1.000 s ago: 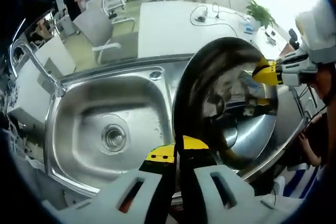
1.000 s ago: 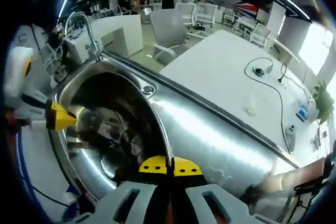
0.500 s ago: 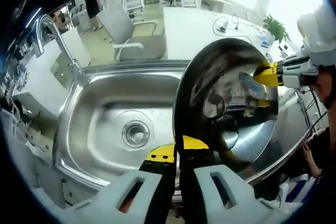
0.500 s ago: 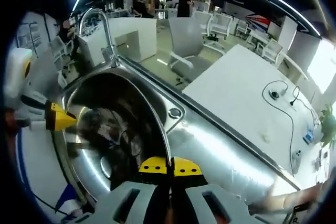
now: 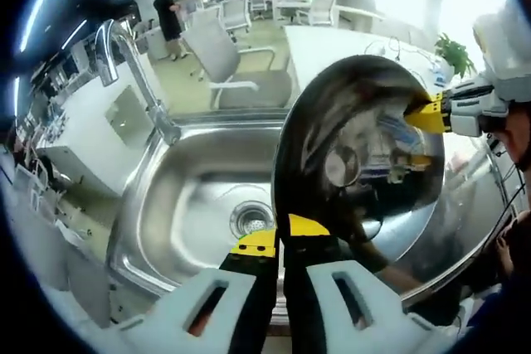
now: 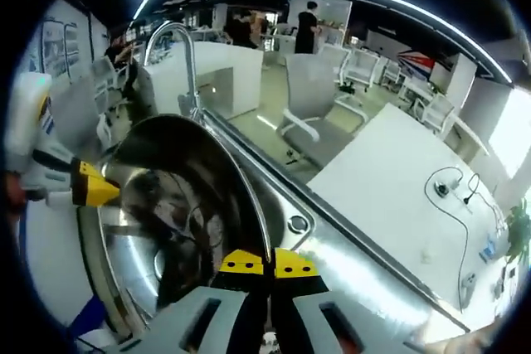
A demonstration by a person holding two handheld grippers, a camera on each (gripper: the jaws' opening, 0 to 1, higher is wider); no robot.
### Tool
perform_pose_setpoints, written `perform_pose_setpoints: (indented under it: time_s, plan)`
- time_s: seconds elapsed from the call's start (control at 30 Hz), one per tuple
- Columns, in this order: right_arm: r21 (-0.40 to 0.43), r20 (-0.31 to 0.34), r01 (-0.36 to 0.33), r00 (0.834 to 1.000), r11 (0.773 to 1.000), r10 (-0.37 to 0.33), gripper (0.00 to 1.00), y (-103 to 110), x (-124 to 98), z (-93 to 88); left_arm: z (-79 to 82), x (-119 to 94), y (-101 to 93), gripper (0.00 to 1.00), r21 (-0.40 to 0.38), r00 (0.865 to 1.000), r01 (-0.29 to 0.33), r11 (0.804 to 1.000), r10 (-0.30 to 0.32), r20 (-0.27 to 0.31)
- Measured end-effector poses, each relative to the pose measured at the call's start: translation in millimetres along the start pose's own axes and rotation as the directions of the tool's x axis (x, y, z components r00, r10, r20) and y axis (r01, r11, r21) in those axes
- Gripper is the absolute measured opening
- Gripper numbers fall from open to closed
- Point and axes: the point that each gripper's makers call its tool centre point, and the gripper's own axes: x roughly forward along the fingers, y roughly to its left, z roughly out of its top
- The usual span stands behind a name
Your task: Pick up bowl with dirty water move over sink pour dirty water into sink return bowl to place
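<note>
Bowl: steel bowl (image 5: 357, 163) hanging beside the sink (image 5: 199, 205), likely rigid, slick, light.
Hold: left gripper (image 5: 278, 242) and right gripper (image 6: 267, 264) are pinching opposite rims, jaws clamped.

Your bowl (image 5: 357, 163) is polished metal — mirror-glossy inside. The sink (image 5: 191, 196) is brushed steel with a softer sheen, its faucet (image 5: 133, 72) bright chrome. Your gripper (image 5: 280, 240) tips look like yellow plastic — matt.
</note>
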Motion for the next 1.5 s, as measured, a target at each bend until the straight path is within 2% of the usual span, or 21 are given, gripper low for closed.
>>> perform_pose_setpoints:
  time_s: [0.07,0.23,0.3,0.57,0.73,0.87,0.93,1.1,1.37,1.5]
  plan:
    - [-0.001,0.013,0.010,1.000,1.000,-0.010,0.00,4,1,5.0,1.4,1,7.3,0.00,0.005,0.999,-0.021,1.000,0.021,0.028]
    - [-0.029,0.050,0.031,0.998,0.999,-0.030,0.00,9,5,16.1,-0.7,4,17.1,0.00,-0.006,0.998,-0.033,0.999,0.034,0.047]
    - [-0.041,0.083,0.045,0.996,0.998,-0.042,0.00,11,5,22.8,2.3,2,22.0,0.00,0.006,0.995,-0.064,0.998,0.063,0.079]
    - [-0.069,0.167,0.073,0.984,0.995,-0.061,0.00,16,0,42.2,8.1,-5,33.6,0.00,0.007,0.987,-0.099,0.995,0.097,0.130]
    - [-0.081,0.221,0.103,0.972,0.991,-0.083,0.00,17,-7,53.4,14.2,-10,38.6,0.00,0.017,0.978,-0.133,0.991,0.129,0.164]
    - [-0.086,0.250,0.113,0.964,0.990,-0.089,0.00,16,-12,60.2,23.1,-19,43.6,0.00,0.016,0.961,-0.168,0.986,0.160,0.224]
    - [-0.069,0.253,0.103,0.964,0.992,-0.083,0.00,14,-14,61.2,26.4,-23,43.8,0.00,-0.003,0.954,-0.160,0.987,0.156,0.255]
    - [-0.064,0.260,0.095,0.963,0.993,-0.075,0.00,15,-13,61.5,27.1,-23,43.7,0.00,-0.016,0.953,-0.151,0.988,0.149,0.265]
    - [-0.110,0.340,0.149,0.935,0.983,-0.103,0.00,18,-18,73.7,27.1,-19,48.4,0.00,-0.035,0.944,-0.156,0.987,0.160,0.289]
    - [-0.116,0.337,0.151,0.936,0.982,-0.104,0.00,21,-15,74.3,25.1,-17,53.0,0.00,-0.061,0.942,-0.145,0.988,0.157,0.296]
